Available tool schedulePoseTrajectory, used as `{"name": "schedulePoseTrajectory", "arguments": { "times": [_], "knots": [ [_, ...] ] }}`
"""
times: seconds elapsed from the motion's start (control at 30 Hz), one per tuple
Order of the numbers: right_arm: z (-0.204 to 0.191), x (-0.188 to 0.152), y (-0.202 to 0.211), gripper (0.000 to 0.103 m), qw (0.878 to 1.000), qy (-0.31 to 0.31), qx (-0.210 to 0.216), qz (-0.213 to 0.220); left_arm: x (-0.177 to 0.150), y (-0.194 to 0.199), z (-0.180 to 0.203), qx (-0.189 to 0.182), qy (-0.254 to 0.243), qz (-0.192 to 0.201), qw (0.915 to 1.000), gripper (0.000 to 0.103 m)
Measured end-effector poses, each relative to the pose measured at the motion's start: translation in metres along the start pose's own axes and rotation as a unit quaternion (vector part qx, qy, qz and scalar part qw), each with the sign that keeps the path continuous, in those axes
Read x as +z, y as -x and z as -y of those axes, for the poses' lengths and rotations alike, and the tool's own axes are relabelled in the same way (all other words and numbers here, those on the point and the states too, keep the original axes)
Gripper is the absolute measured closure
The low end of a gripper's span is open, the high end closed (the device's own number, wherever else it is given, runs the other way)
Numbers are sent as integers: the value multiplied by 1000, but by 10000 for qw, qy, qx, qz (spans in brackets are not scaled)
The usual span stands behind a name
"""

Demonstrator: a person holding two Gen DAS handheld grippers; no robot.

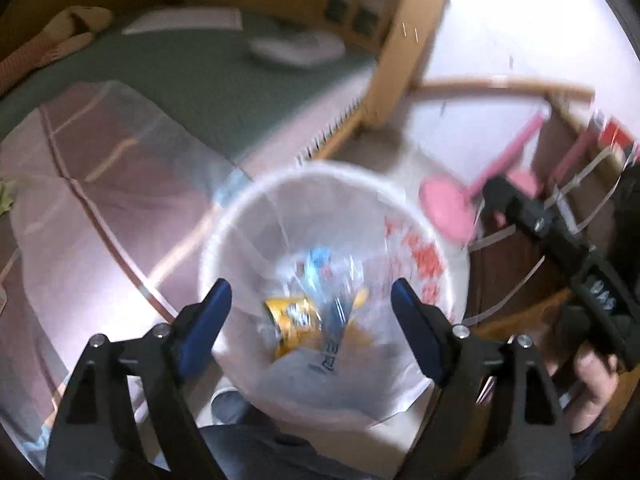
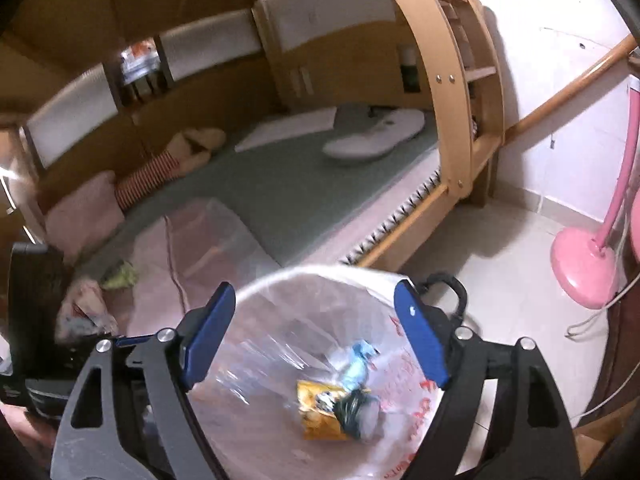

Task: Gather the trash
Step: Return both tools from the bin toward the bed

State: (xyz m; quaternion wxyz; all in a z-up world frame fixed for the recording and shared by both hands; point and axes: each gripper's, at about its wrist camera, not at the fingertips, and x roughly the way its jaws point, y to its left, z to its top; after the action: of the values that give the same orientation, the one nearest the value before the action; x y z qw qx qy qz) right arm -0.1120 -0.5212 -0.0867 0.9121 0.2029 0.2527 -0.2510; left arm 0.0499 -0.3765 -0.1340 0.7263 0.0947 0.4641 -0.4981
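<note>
A white bin (image 1: pixel 448 248) lined with a clear plastic bag stands on the floor below both grippers; it also shows in the right wrist view (image 2: pixel 256 360). Inside lie a yellow wrapper (image 1: pixel 294 322) (image 2: pixel 320 412), a light blue wrapper (image 1: pixel 318 268) (image 2: pixel 358 364) and a dark crumpled piece (image 2: pixel 352 412). My left gripper (image 1: pixel 310 330) is open and empty above the bin. My right gripper (image 2: pixel 316 332) is open and empty over the bin's mouth; its body (image 1: pixel 560 240) shows at the right of the left wrist view.
A bed with a green sheet (image 2: pixel 304 184) and pink blanket (image 2: pixel 160 272) lies left of the bin. A crumpled cloth and small trash (image 2: pixel 120 276) lie on the blanket. A wooden bed frame (image 2: pixel 440 92) rises behind. A pink fan base (image 2: pixel 584 264) stands right.
</note>
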Motion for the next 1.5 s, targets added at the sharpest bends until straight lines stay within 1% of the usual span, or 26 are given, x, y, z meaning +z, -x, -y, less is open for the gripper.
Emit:
{"name": "schedulePoseTrajectory", "arguments": {
  "times": [0.03, 0.07, 0.13, 0.17, 0.2, 0.23, 0.27, 0.3, 0.33, 0.4, 0.43, 0.5, 0.53, 0.6, 0.67, 0.7, 0.73, 0.77, 0.8, 0.83, 0.9, 1.0, 1.1, 1.2, 1.3, 1.5],
  "knots": [
    [-8, 1, 2, 23, 9999, 45, 83, 48, 1, 16, -12, -13, 130, 166, 9998, 18],
    [-21, 3, 1, 23, 9997, 139, 204, 75, 2, 33, -26, 71, 244, 332, 9991, 17],
    [-48, 3, -4, 23, 9984, 350, 447, 33, -3, 77, -62, 440, 483, 802, 9946, 12],
    [-69, 3, -9, 23, 9967, 503, 638, -8, -5, 93, -76, 655, 576, 989, 9913, 11],
    [-86, 4, -14, 23, 9951, 617, 773, -32, -9, 107, -88, 853, 661, 1135, 9877, 10],
    [-104, 3, -17, 23, 9931, 725, 918, -51, -17, 130, -109, 1131, 795, 1341, 9813, 8],
    [-127, 2, -20, 23, 9900, 853, 1123, -69, -27, 151, -128, 1451, 933, 1519, 9732, 8],
    [-146, 1, -22, 23, 9872, 950, 1277, -75, -34, 164, -138, 1683, 1025, 1624, 9669, 7],
    [-167, 0, -25, 23, 9839, 1055, 1442, -85, -46, 184, -156, 2055, 1185, 1759, 9554, 7],
    [-215, -3, -32, 23, 9746, 1316, 1809, -95, -68, 218, -189, 2784, 1452, 1959, 9290, 6],
    [-237, -5, -35, 23, 9700, 1450, 1949, -93, -74, 228, -199, 2986, 1539, 1996, 9205, 6],
    [-285, -15, -41, 23, 9588, 1747, 2237, -102, -97, 253, -220, 3489, 1785, 2093, 8959, 5],
    [-312, -21, -47, 23, 9514, 1890, 2428, -131, -104, 260, -226, 3601, 1867, 2130, 8889, 5],
    [-346, -28, -59, 23, 9406, 2072, 2681, -203, -122, 270, -242, 3816, 2111, 2237, 8717, 4],
    [-371, -38, -70, 23, 9339, 2222, 2785, -313, -133, 277, -258, 3900, 2246, 2297, 8630, 4],
    [-378, -44, -74, 23, 9327, 2257, 2792, -342, -141, 277, -264, 3994, 2316, 2307, 8565, 4],
    [-383, -51, -78, 23, 9318, 2291, 2794, -338, -147, 281, -266, 4039, 2363, 2280, 8539, 4],
    [-385, -59, -83, 23, 9305, 2373, 2773, -306, -150, 282, -272, 4035, 2431, 2209, 8540, 4],
    [-384, -65, -88, 23, 9297, 2467, 2717, -317, -151, 282, -276, 3933, 2498, 2152, 8583, 4],
    [-384, -72, -95, 23, 9292, 2590, 2594, -478, -151, 280, -281, 3820, 2526, 2159, 8623, 4],
    [-378, -72, -102, 23, 9319, 2467, 2566, -689, -154, 280, -276, 3705, 2556, 2181, 8659, 4],
    [-371, -66, -99, 23, 9344, 2328, 2644, -536, -154, 272, -273, 3675, 2492, 2142, 8700, 4],
    [-372, -68, -103, 23, 9333, 2284, 2696, -641, -154, 267, -270, 3707, 2417, 2089, 8721, 4],
    [-378, -72, -103, 23, 9299, 2366, 2738, -652, -154, 263, -270, 3692, 2415, 2035, 8741, 4],
    [-381, -74, -102, 23, 9275, 2421, 2774, -652, -154, 262, -271, 3705, 2428, 2018, 8736, 4],
    [-381, -74, -104, 23, 9275, 2418, 2769, -688, -156, 257, -275, 3591, 2510, 1990, 8766, 4]
  ]
}}
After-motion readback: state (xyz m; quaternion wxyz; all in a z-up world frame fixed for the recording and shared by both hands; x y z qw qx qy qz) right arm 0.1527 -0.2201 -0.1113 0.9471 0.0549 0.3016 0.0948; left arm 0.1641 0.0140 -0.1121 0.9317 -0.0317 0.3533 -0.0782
